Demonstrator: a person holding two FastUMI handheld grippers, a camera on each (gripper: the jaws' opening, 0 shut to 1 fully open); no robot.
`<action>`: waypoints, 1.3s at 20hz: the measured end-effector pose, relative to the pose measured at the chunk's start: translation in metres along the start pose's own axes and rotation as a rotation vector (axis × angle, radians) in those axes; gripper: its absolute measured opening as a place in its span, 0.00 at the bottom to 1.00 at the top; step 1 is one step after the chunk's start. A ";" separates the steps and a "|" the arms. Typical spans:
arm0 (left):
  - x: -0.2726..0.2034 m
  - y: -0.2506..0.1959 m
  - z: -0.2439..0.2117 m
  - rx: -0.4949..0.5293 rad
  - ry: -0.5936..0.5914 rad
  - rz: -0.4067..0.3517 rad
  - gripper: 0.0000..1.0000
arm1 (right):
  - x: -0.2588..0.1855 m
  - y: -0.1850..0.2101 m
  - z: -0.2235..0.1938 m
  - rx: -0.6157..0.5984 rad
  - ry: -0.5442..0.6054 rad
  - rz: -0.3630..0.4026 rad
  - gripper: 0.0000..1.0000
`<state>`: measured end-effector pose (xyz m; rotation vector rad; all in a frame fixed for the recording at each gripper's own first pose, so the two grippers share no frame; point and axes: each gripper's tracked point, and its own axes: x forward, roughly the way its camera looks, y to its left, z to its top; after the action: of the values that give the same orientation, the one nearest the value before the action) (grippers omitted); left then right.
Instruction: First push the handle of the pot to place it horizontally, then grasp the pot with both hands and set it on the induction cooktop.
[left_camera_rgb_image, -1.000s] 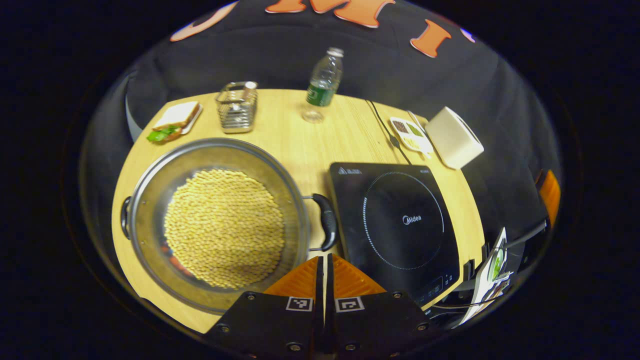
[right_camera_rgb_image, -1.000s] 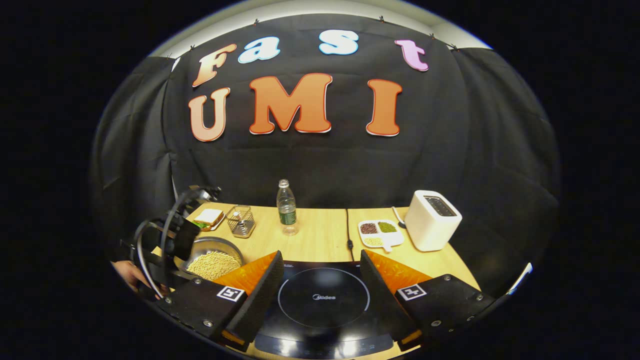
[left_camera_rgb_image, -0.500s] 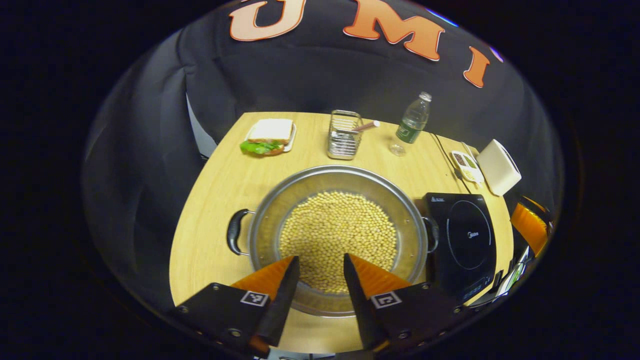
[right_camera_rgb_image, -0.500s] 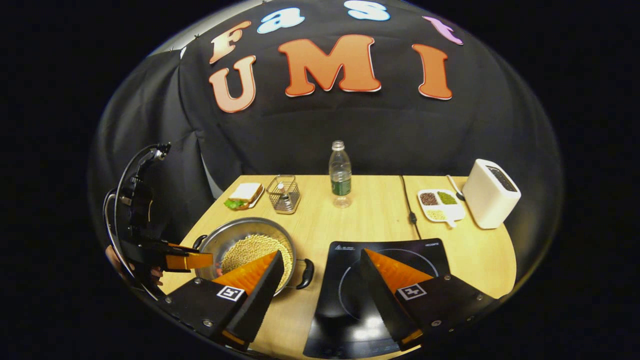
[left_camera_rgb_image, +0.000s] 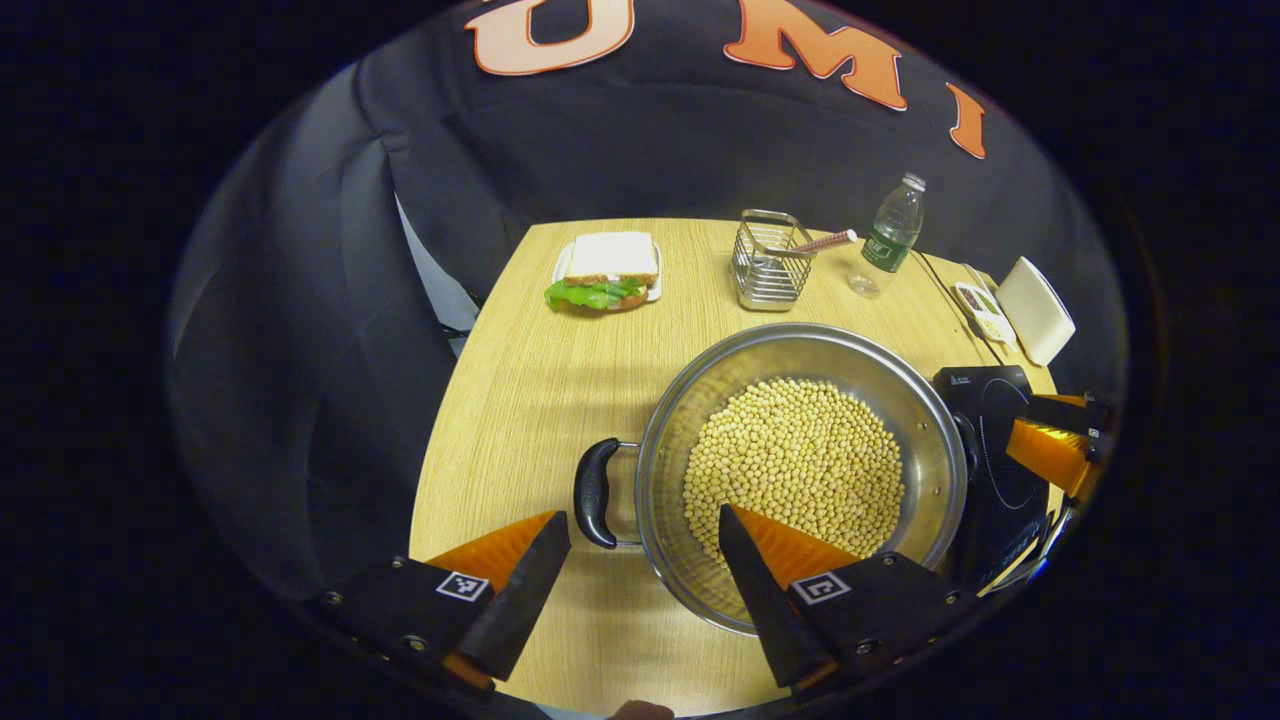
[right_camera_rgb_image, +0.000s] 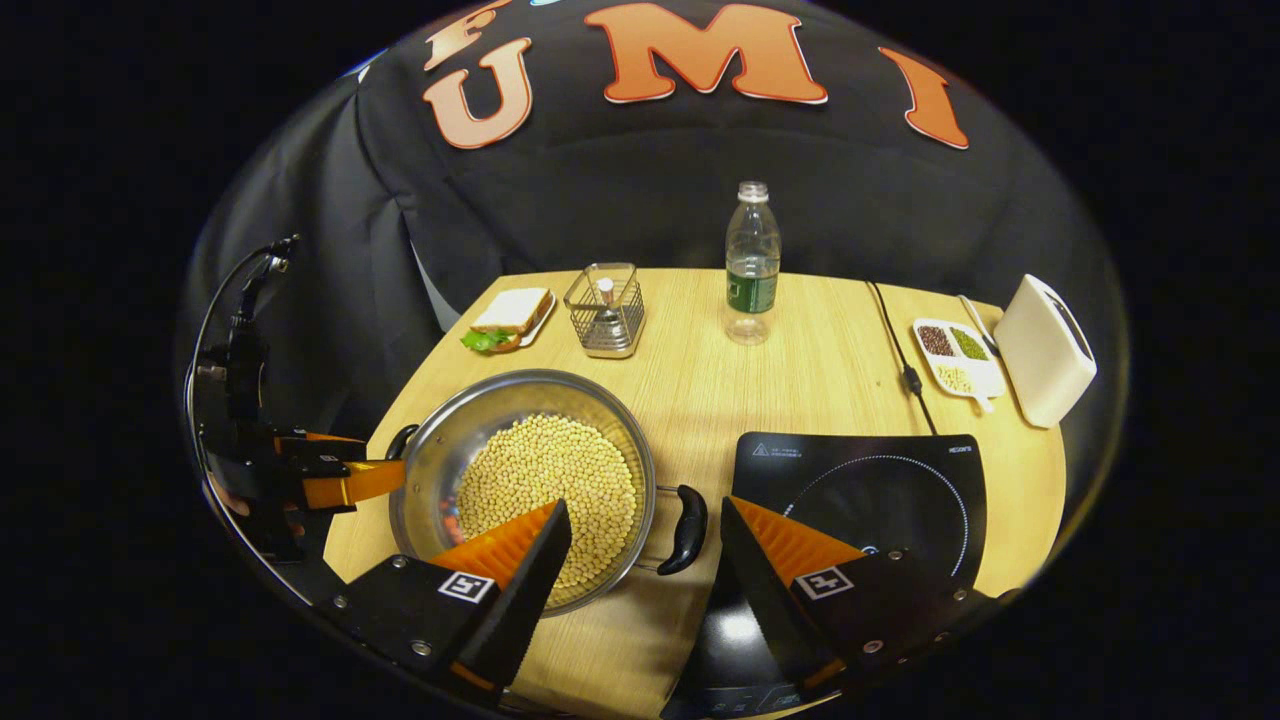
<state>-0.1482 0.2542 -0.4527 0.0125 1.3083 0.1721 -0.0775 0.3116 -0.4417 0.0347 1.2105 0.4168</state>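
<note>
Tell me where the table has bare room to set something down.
Bare wood lies left of the pot, below the sandwich plate, and mid-table between the water bottle, pot and induction cooktop. It is crowded along the back right: power cord, bean tray, toaster.

In the right gripper view, the pot (right_camera_rgb_image: 525, 480) sits left of the cooktop (right_camera_rgb_image: 860, 490) on the counter (right_camera_rgb_image: 800, 370). Behind stand a rack (right_camera_rgb_image: 606, 310) and bottle (right_camera_rgb_image: 750, 262) (sandwich (right_camera_rgb_image: 508, 318) farther left).

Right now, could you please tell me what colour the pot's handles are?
Black. The pot's handles show best in the left gripper view, against the silver pot.
</note>
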 end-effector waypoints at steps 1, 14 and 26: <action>0.000 -0.006 -0.008 -0.010 -0.002 0.004 0.94 | 0.006 0.001 -0.004 0.006 0.022 -0.004 0.93; 0.041 0.002 -0.020 -0.111 -0.006 -0.023 0.94 | 0.058 -0.011 -0.038 0.049 0.149 -0.102 0.84; 0.059 0.004 -0.023 -0.155 -0.044 -0.001 0.84 | 0.087 -0.016 -0.055 0.064 0.197 -0.129 0.67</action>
<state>-0.1557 0.2645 -0.5151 -0.1157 1.2486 0.2704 -0.0982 0.3144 -0.5436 -0.0295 1.4119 0.2730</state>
